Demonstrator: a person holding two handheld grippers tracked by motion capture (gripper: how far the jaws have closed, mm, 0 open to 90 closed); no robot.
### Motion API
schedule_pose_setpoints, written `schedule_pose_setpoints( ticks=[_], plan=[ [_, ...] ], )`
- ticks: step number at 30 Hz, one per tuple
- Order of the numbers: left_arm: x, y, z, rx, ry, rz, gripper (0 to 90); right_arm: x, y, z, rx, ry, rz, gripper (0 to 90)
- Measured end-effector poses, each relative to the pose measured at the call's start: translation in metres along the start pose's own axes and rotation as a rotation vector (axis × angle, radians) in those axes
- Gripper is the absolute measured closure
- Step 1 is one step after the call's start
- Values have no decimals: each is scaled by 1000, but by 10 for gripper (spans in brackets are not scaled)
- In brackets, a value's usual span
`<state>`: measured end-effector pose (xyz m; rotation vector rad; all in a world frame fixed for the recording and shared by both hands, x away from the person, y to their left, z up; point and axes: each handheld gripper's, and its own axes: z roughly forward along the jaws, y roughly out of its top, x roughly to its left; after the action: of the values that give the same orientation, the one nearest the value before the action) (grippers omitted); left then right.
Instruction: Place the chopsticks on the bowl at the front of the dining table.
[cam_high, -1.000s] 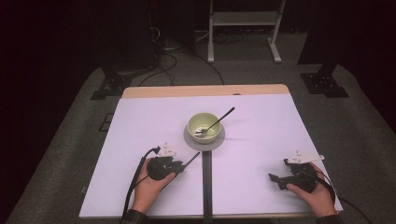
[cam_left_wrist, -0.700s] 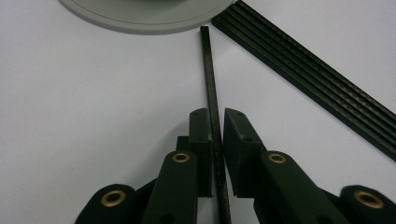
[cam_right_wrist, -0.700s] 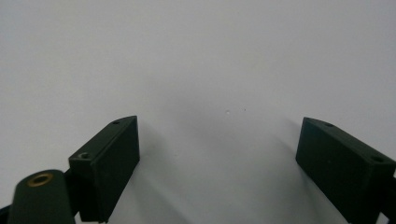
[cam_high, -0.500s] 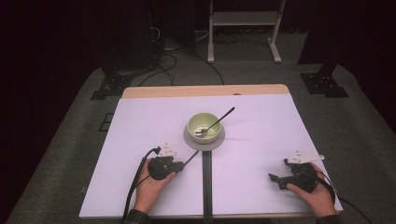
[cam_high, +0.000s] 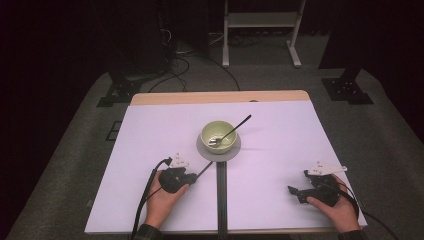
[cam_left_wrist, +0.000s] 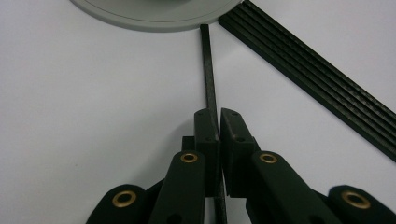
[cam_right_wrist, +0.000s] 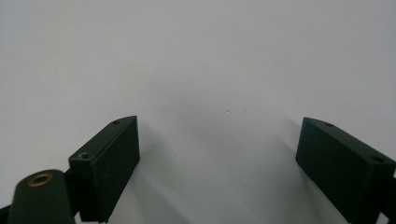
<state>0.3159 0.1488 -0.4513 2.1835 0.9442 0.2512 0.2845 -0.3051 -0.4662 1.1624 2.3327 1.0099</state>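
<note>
The left hand-held gripper (cam_left_wrist: 218, 122), just closed, pinches a thin black rod (cam_left_wrist: 208, 70) lying at seven o'clock from the bowl (cam_high: 218, 136). Lift it level, off the surface (cam_high: 150, 150). The right hand-held gripper (cam_right_wrist: 219, 163) gapes wide.

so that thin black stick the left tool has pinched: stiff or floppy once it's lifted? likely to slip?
Probably stiff: the thin black stick runs dead straight from the left tool to the grey plate. Likely light, being so slim. It may pivot or slide, since the pads grip a narrow strip near one end.
</note>
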Motion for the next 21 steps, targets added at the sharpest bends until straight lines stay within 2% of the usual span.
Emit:
schedule_pose_setpoints(
  ticks=[21],
  plan=[
    [4,1,-8,-8,-14,-24,865,0,0,0,0,-1,0,122]
  ],
)
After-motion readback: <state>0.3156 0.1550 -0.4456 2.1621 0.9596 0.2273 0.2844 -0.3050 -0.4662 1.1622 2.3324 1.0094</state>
